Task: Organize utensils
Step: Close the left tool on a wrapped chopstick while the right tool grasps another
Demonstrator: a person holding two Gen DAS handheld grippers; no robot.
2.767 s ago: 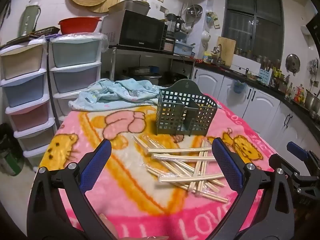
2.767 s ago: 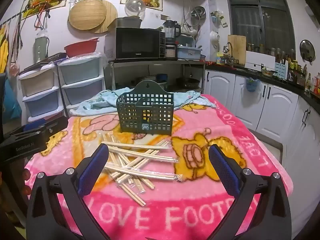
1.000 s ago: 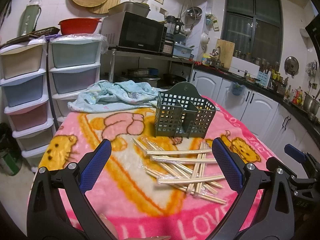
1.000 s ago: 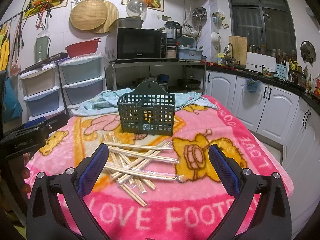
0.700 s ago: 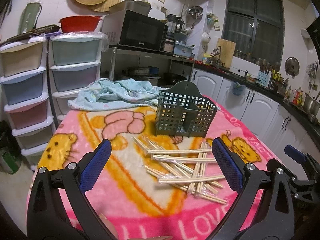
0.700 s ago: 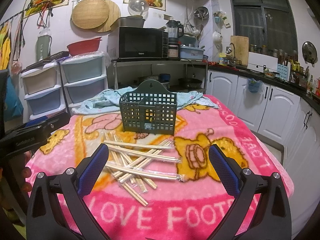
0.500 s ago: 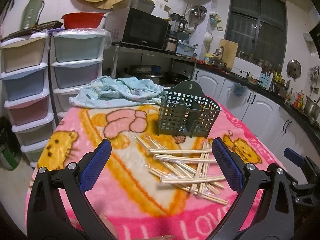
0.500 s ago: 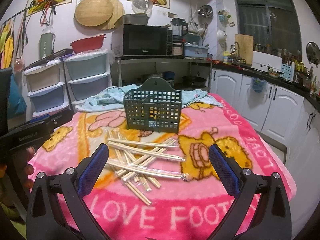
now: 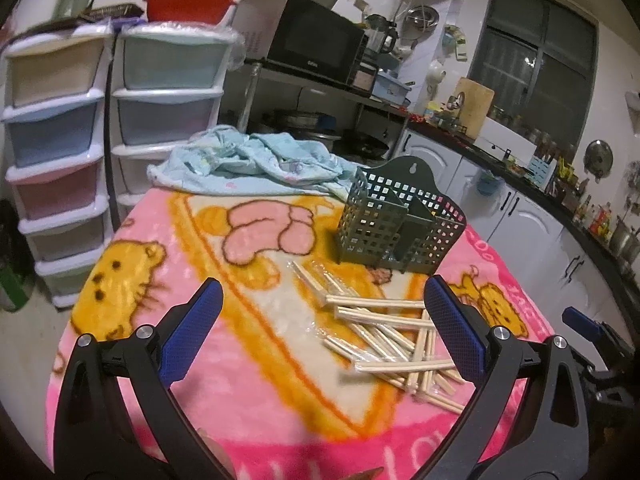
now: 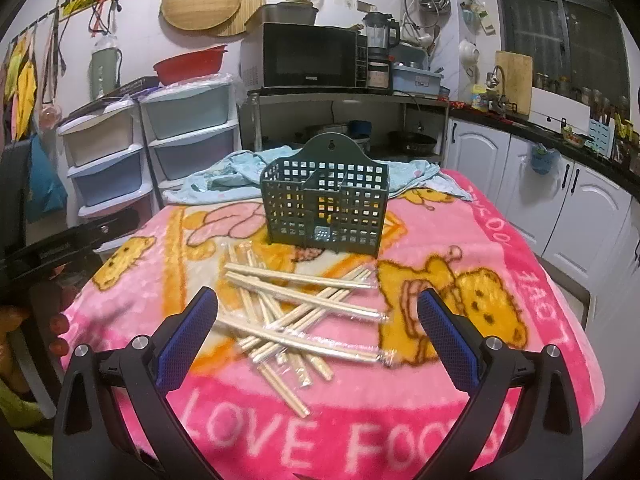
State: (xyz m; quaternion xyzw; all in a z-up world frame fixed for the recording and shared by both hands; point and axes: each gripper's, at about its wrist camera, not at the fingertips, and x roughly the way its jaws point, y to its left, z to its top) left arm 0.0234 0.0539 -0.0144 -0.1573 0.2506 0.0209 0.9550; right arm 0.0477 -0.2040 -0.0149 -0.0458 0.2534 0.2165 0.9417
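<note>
Cluttered kitchen: pastel drawer towers (image 10: 108,156), black microwave (image 10: 310,56), white cabinets (image 10: 560,204), dark window (image 9: 536,68).

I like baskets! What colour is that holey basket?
Dark green; the basket shows best in the right wrist view.

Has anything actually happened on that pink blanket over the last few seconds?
Little. Both grippers, left and right, edged nearer the chopsticks, still open and empty. The chopsticks and green basket lie as before; nothing was picked up.

Black plastic claw (image 10: 316,320) arms, blue textured pads (image 10: 186,334), silver screws.
</note>
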